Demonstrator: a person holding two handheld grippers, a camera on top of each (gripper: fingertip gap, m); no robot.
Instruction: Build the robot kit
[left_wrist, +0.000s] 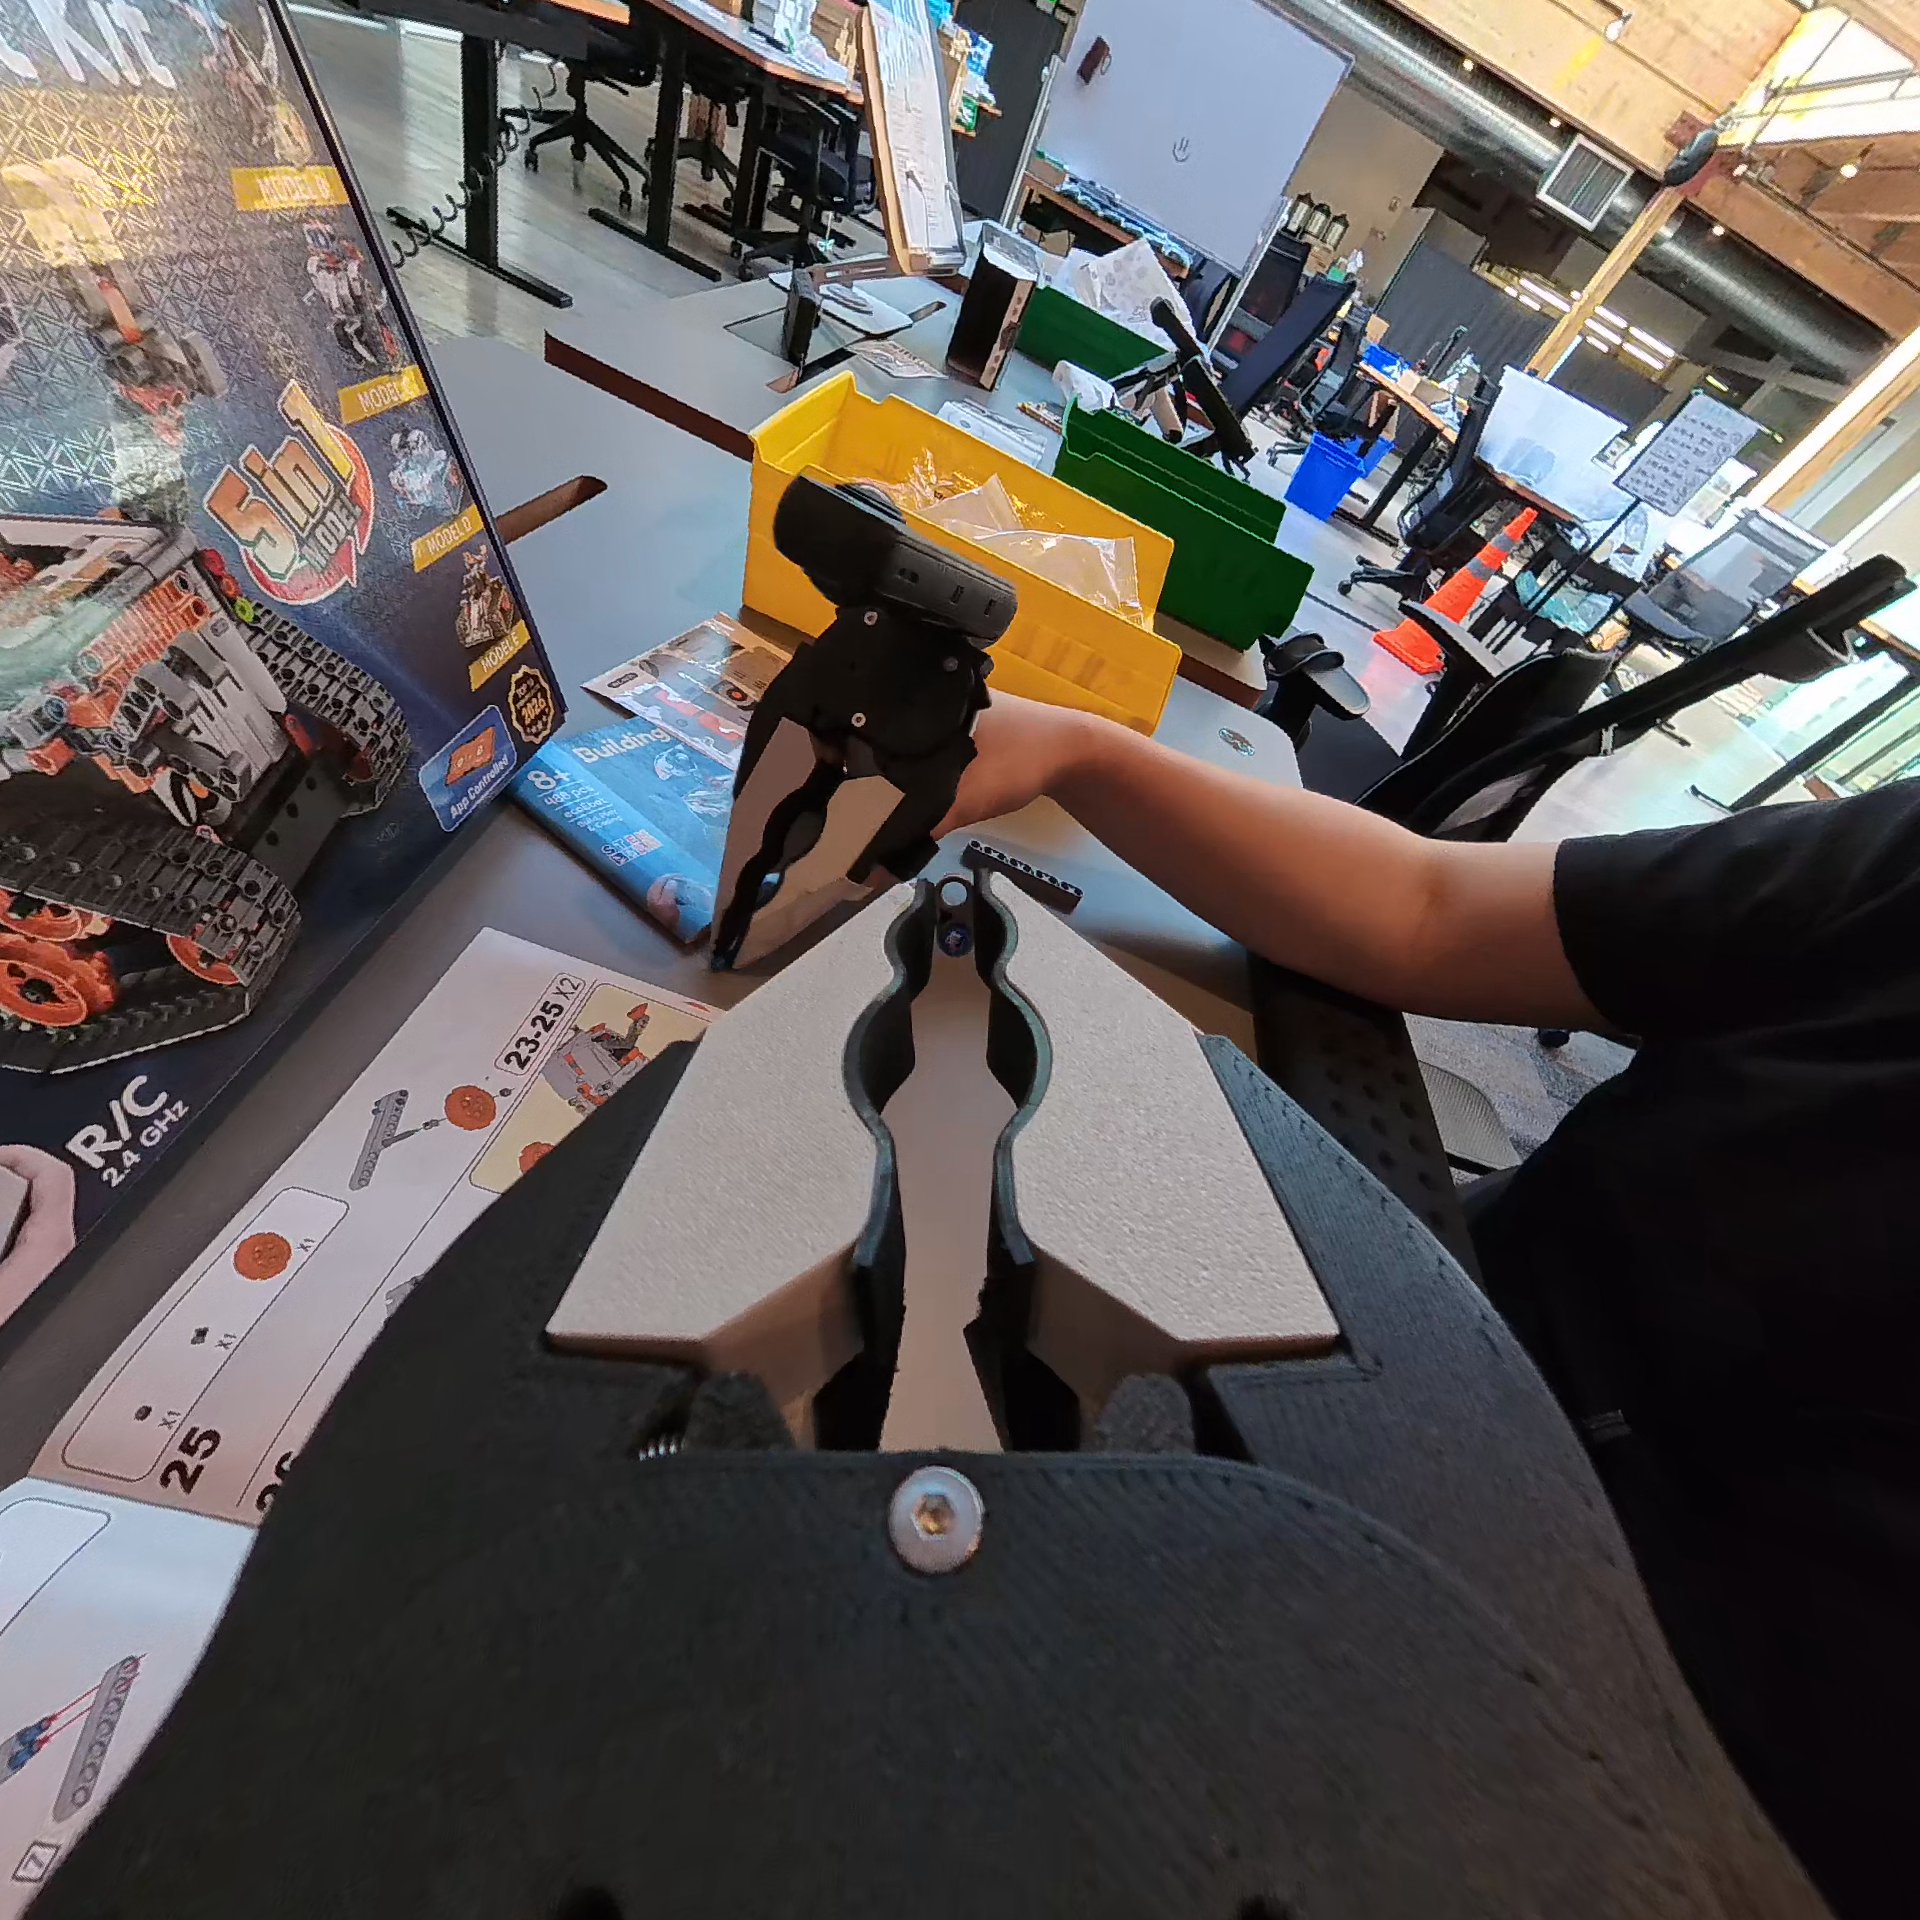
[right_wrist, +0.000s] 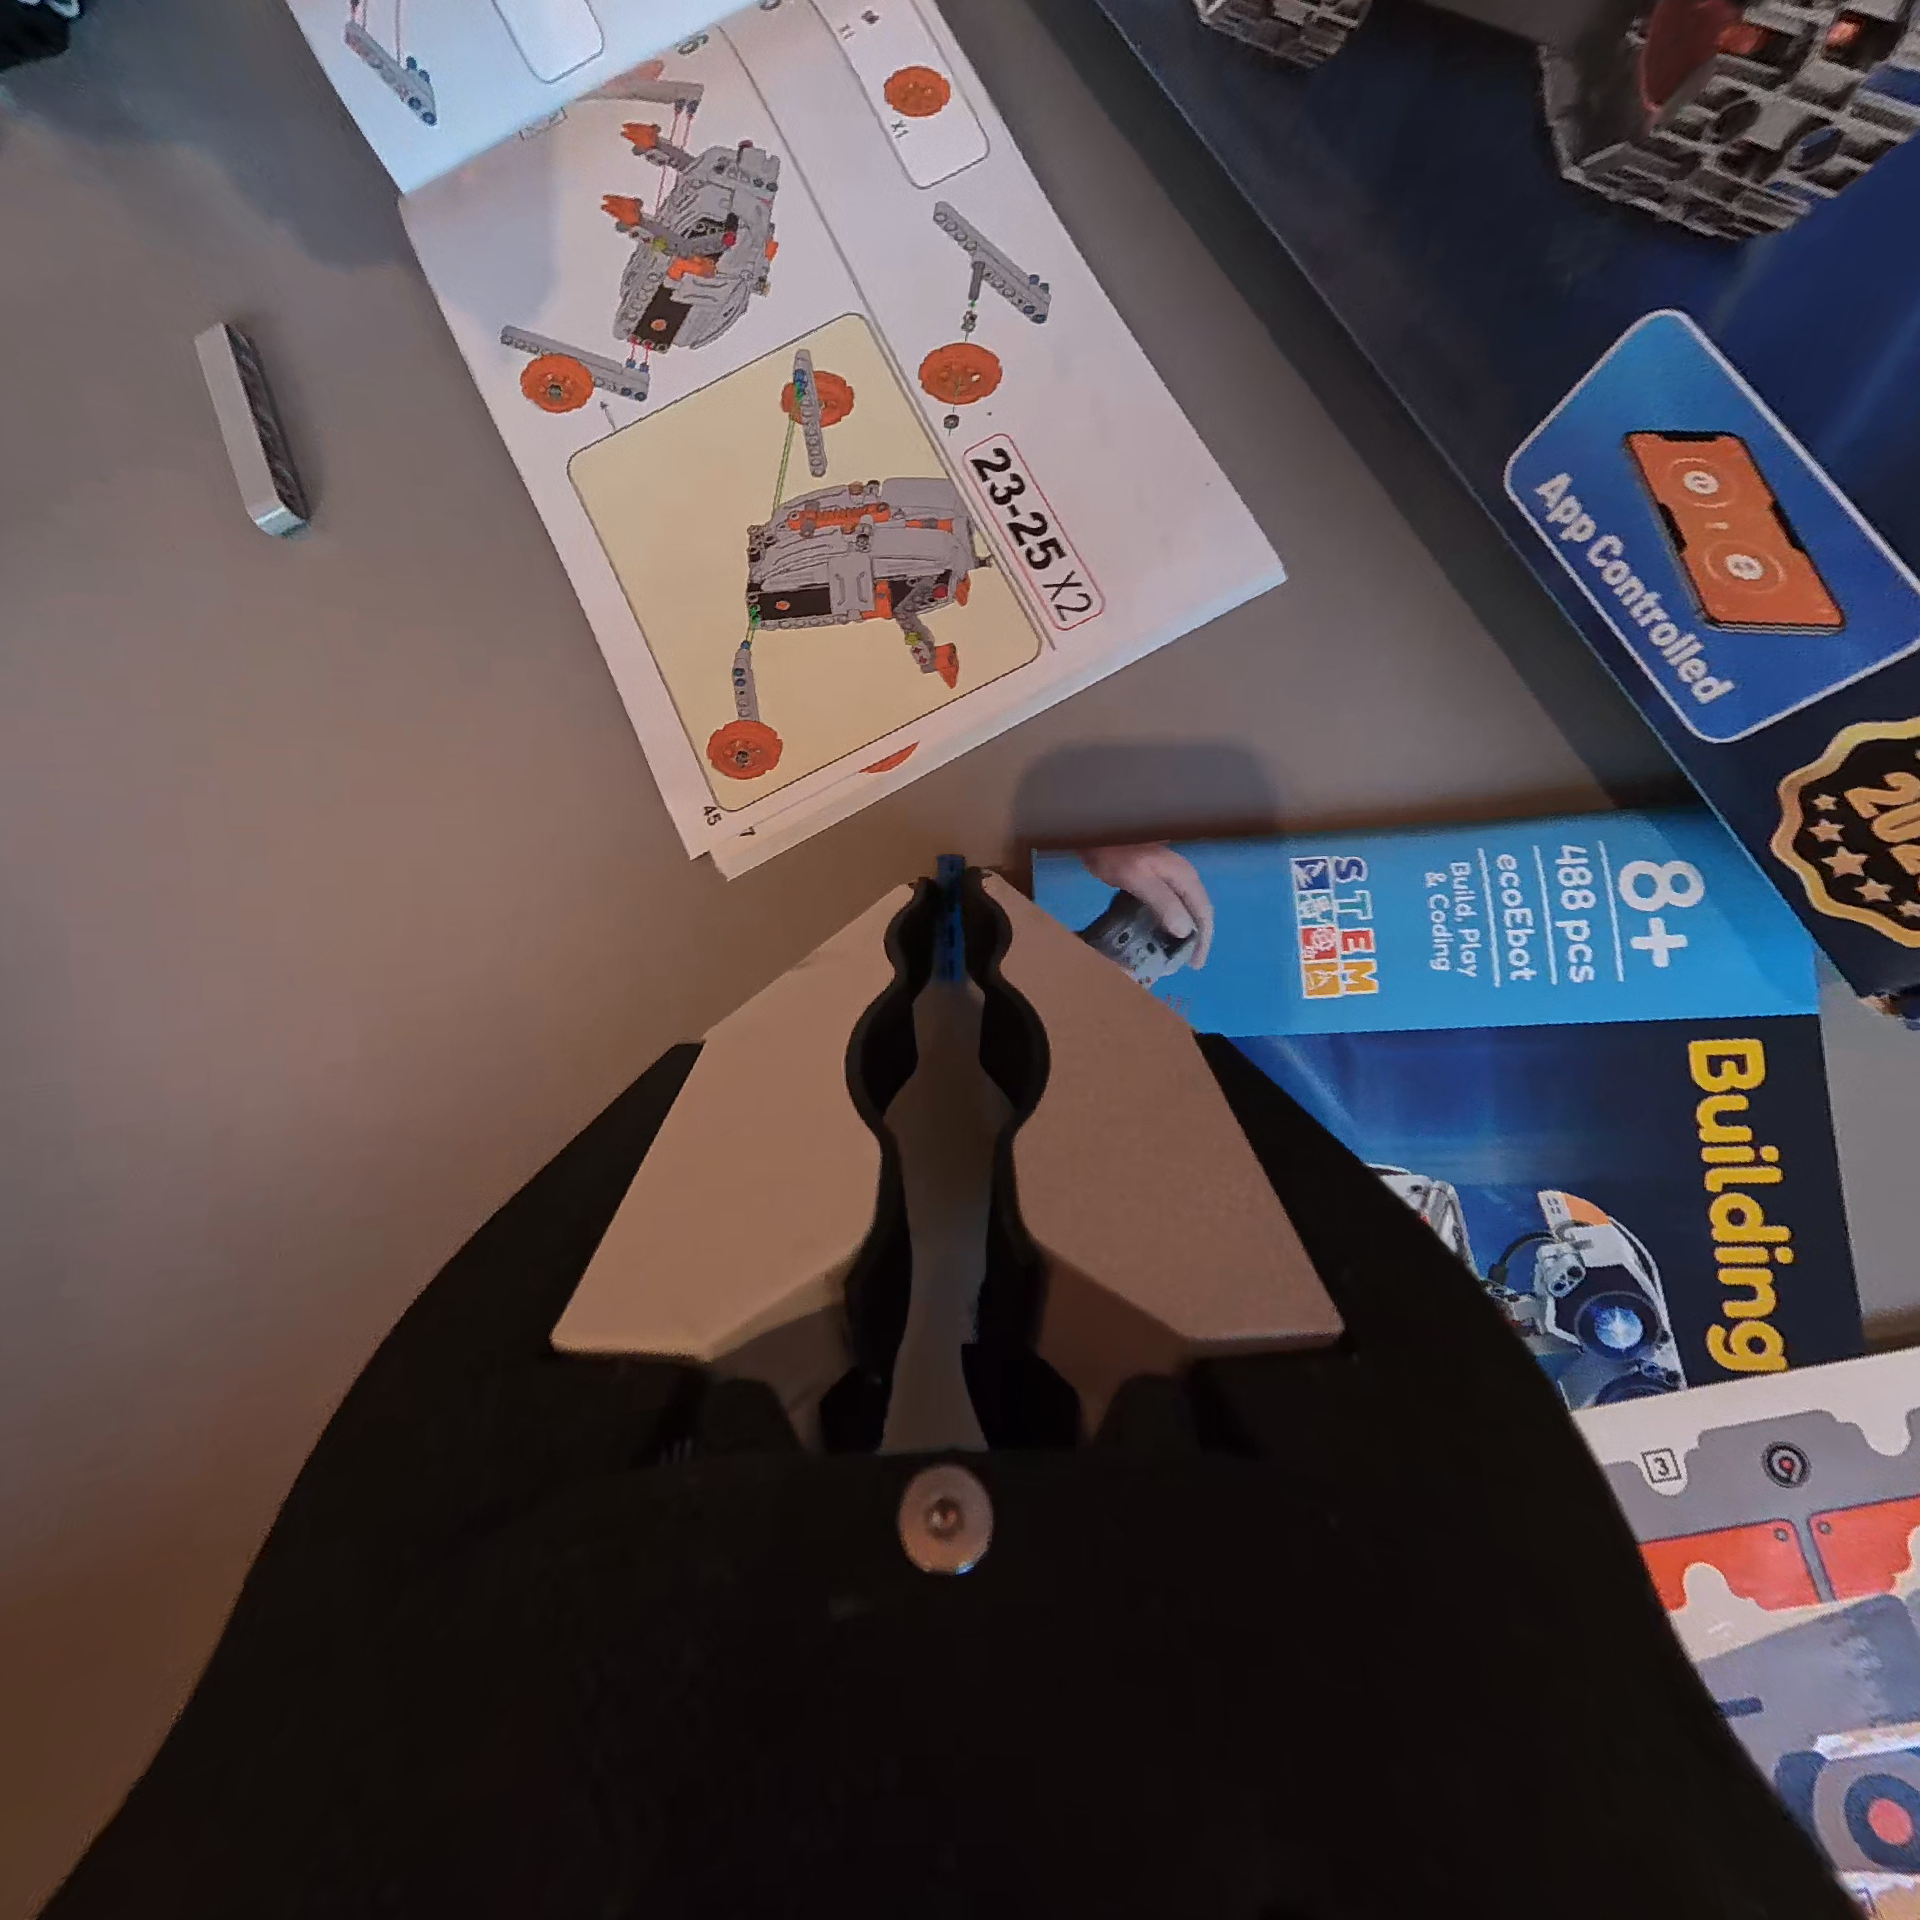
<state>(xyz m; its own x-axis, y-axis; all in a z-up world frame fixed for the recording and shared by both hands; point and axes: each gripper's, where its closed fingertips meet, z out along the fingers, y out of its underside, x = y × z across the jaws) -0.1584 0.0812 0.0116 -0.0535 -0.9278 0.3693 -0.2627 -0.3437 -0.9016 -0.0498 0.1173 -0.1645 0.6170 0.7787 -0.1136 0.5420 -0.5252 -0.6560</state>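
My left gripper (left_wrist: 954, 916) is shut on a small grey holed piece with a blue pin (left_wrist: 954, 938) in it, held above the grey table (left_wrist: 623, 582). A dark holed beam (left_wrist: 1023, 873) lies on the table just beyond its tips. My right gripper (right_wrist: 951, 914) is shut on a small blue pin (right_wrist: 951, 920). It points down at the table between the open instruction manual (right_wrist: 831, 416) and a blue booklet (right_wrist: 1455, 987). The right gripper also shows in the left wrist view (left_wrist: 727, 951), its tips near the table. A grey holed beam (right_wrist: 255, 426) lies to the left.
A large toy kit box (left_wrist: 208, 623) stands at the left. A yellow bin (left_wrist: 1081, 644) with plastic bags and a green bin (left_wrist: 1195, 540) sit behind. The person's forearm (left_wrist: 1299, 894) crosses from the right. Printed sheets (right_wrist: 1787, 1621) lie by the booklet. The left gripper's tips are roughly 20 cm from the right gripper's.
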